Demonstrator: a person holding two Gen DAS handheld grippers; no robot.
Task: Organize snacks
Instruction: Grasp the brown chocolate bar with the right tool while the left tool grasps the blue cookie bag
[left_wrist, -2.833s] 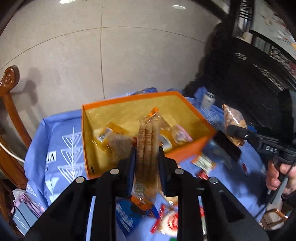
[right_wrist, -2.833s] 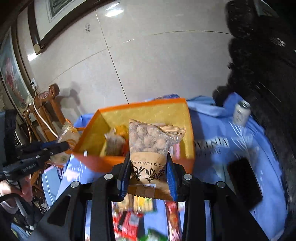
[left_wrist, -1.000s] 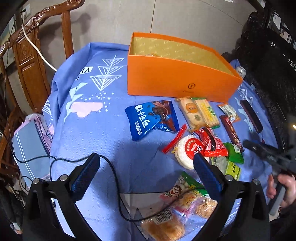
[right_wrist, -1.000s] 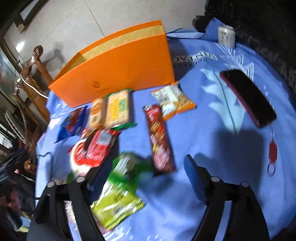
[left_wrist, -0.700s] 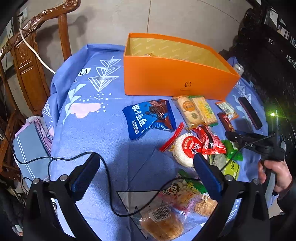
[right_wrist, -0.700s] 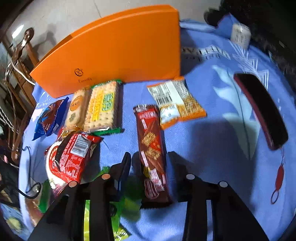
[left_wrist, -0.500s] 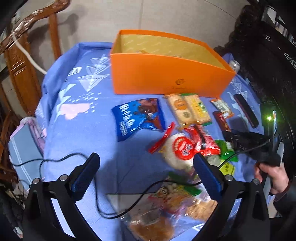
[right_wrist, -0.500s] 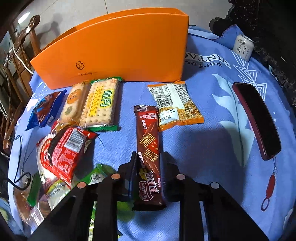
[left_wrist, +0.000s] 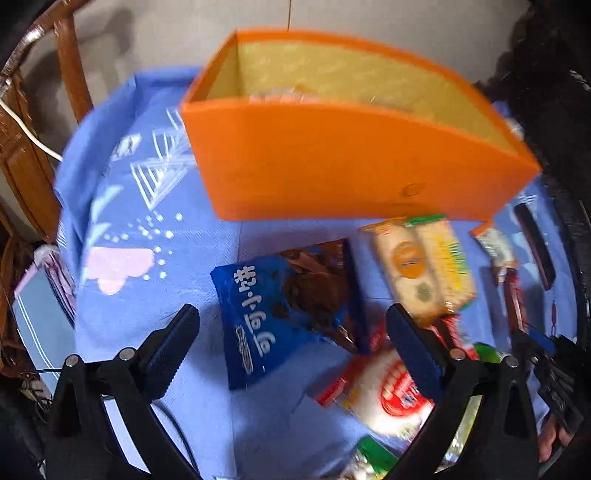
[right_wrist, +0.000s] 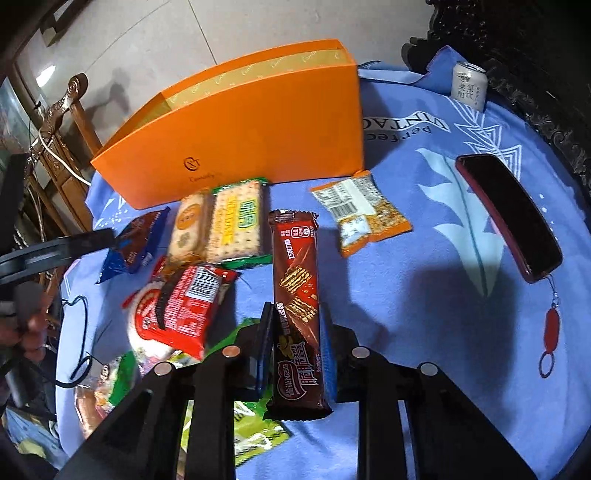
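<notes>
Snacks lie scattered on the counter before the orange box (right_wrist: 240, 122). My right hand-held gripper (right_wrist: 297, 339) pinches the brown wafer bar (right_wrist: 295, 288) lengthwise, ready to lift it boxward; my left hand-held gripper (left_wrist: 291, 339) hangs spread over the blue cookie bag (left_wrist: 288, 306), likely next.

An orange box (right_wrist: 258, 129) with a gold lining stands open-topped in the upper middle of the frame. Below it lie a blue cookie bag (left_wrist: 291, 306), two cracker packs (right_wrist: 221, 221) side by side, an orange-edged nut pouch (right_wrist: 360, 214), a red-and-white packet (right_wrist: 177, 314) and green packets (right_wrist: 255, 435). A long brown wafer bar (right_wrist: 297, 288) points toward the box, its lower half pinched.
</notes>
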